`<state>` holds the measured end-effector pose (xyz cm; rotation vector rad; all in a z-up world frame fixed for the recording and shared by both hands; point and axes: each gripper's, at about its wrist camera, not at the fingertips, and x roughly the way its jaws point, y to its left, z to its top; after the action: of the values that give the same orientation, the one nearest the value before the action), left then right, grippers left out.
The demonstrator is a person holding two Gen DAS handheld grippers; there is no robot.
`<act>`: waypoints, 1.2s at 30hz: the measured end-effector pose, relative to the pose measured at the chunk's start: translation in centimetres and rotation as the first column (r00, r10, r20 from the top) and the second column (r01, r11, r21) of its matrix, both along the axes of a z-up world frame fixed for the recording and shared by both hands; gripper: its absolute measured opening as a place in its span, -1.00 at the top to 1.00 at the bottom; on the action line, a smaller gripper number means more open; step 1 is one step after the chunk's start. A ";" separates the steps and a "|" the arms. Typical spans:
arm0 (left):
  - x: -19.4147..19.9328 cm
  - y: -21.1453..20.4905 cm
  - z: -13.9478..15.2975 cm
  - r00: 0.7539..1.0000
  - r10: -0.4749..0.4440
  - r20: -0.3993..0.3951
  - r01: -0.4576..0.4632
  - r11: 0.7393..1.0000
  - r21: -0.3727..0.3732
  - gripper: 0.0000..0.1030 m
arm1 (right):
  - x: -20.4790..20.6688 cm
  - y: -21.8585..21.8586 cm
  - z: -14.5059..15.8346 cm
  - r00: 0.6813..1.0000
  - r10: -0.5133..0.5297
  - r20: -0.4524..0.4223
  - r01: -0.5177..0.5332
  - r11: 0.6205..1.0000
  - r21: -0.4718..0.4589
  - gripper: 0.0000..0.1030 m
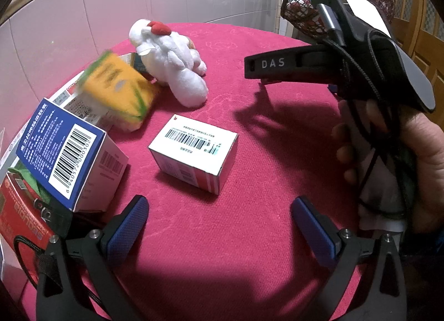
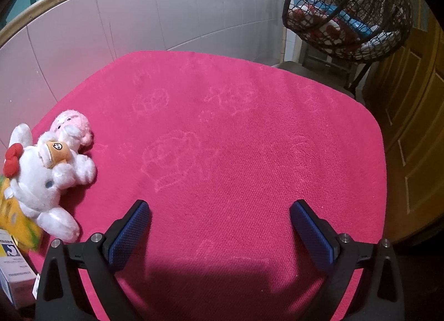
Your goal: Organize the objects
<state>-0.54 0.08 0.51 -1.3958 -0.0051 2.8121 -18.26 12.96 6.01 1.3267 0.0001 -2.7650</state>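
The yellow packet (image 1: 122, 90) at the table's left is blurred, its print unreadable, and a red box (image 1: 19, 221) runs off the frame's left edge. The white and red box (image 1: 194, 151) lies flat on the pink cloth (image 2: 236, 140), barcode up, long axis slanting from near-left to far-right, just ahead of the left gripper (image 1: 219, 223), whose fingers are spread with nothing between. The right gripper (image 2: 219, 223) is likewise spread over bare cloth. The wire basket (image 2: 347, 10) holds something red, white and blue, indistinct

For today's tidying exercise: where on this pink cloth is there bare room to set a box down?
Free: the cloth right of the white plush toy, out to its right edge. Also between the white box and the right gripper. Crowded: left edge, with the blue box and yellow pack.
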 end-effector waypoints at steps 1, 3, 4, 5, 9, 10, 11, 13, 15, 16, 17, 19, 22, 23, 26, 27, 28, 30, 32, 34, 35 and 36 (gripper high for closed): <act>0.0 0.1 0.0 1.000 0.000 0.000 0.000 1.000 0.000 -1.00 | 0.0 0.0 0.0 1.000 0.000 0.000 0.000 1.000 0.001 -1.00; 0.1 -0.1 0.1 1.000 0.000 0.000 0.000 1.000 0.000 -1.00 | 0.0 0.1 0.0 1.000 0.000 -0.001 0.000 1.000 -0.005 -1.00; -0.7 -0.3 0.0 1.000 0.000 0.001 0.000 1.000 0.000 -1.00 | 0.1 0.2 0.0 1.000 0.000 -0.002 0.000 1.000 -0.010 -1.00; -0.7 -0.3 0.0 1.000 -0.001 0.001 0.001 1.000 0.000 -1.00 | 0.1 0.2 0.0 1.000 -0.001 -0.003 0.001 1.000 -0.012 -1.00; -1.1 -0.1 0.1 1.000 0.000 0.001 0.000 1.000 0.000 -1.00 | 0.3 0.3 0.0 1.000 -0.002 -0.002 0.002 1.000 -0.010 -1.00; -1.2 -0.1 0.1 1.000 0.000 0.001 0.000 1.000 0.000 -1.00 | 0.3 0.3 0.0 1.000 -0.001 -0.003 0.001 1.000 -0.012 -1.00; -1.3 0.0 0.1 1.000 0.000 0.001 0.000 1.000 0.001 -1.00 | 0.4 0.3 0.0 1.000 -0.001 -0.003 0.001 1.000 -0.012 -1.00; -1.5 0.1 0.2 1.000 0.000 0.001 0.000 1.000 0.000 -1.00 | 0.4 0.3 0.0 1.000 -0.002 -0.002 0.002 1.000 -0.008 -1.00; -1.7 0.2 0.2 1.000 -0.001 0.001 0.001 1.000 0.000 -1.00 | 0.6 0.1 -0.1 1.000 -0.002 0.000 0.002 1.000 0.004 -1.00; -1.7 0.2 0.2 1.000 -0.001 0.001 0.001 1.000 0.000 -1.00 | 0.5 0.0 -0.1 1.000 -0.003 0.001 0.003 1.000 0.006 -1.00; -1.3 0.4 0.1 1.000 -0.001 0.001 0.001 1.000 0.000 -1.00 | 0.5 0.1 0.0 1.000 -0.003 0.001 0.003 1.000 0.005 -1.00; -1.7 -0.5 0.0 1.000 -0.001 0.002 0.001 1.000 0.001 -1.00 | 0.5 0.2 0.0 1.000 -0.003 0.000 0.003 1.000 -0.001 -1.00; -1.3 -0.4 0.0 1.000 0.000 0.001 0.000 1.000 0.000 -1.00 | 0.4 0.2 0.0 1.000 -0.003 0.000 0.003 1.000 -0.003 -1.00; -0.9 -0.5 -0.1 1.000 -0.001 0.001 0.001 1.000 0.000 -1.00 | 0.4 0.2 0.0 1.000 -0.003 0.000 0.003 1.000 -0.003 -1.00; -1.0 -0.8 -0.1 1.000 -0.001 0.001 0.001 1.000 0.001 -1.00 | 0.4 0.2 0.0 1.000 -0.003 0.002 0.003 1.000 0.005 -1.00; -1.0 -0.9 -0.1 1.000 -0.001 0.001 0.001 1.000 0.001 -1.00 | 0.3 0.2 0.0 1.000 -0.003 0.003 0.003 1.000 0.008 -1.00; -1.0 -0.9 -0.1 1.000 -0.001 0.001 0.001 1.000 0.001 -1.00 | 0.2 0.2 0.0 1.000 -0.003 0.004 0.003 1.000 0.010 -1.00; -0.9 -1.0 -0.1 1.000 -0.001 0.001 0.001 1.000 0.001 -1.00 | 0.1 0.2 0.0 1.000 -0.003 0.005 0.003 1.000 0.014 -1.00; -0.8 -1.0 -0.4 1.000 0.000 0.000 0.000 1.000 0.001 -1.00 | 0.2 0.3 0.1 1.000 -0.003 0.002 0.003 1.000 0.006 -1.00; -0.8 -1.0 -0.4 1.000 0.000 0.000 0.000 1.000 0.002 -1.00 | 0.4 0.9 0.3 1.000 -0.003 -0.009 0.002 0.999 -0.036 -1.00; -0.8 -1.0 -0.4 1.000 0.000 0.000 0.000 1.000 0.002 -1.00 | 0.6 1.2 0.4 1.000 -0.002 -0.011 0.002 0.999 -0.051 -1.00; -0.8 -1.1 -0.5 1.000 0.000 0.000 0.000 1.000 0.002 -1.00 | 1.0 1.9 0.5 1.000 0.001 -0.002 -0.002 0.997 -0.076 -1.00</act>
<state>-1.35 -1.03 -0.04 -1.3953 -0.0078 2.8112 -17.23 14.82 6.52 1.3044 -0.1030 -2.7356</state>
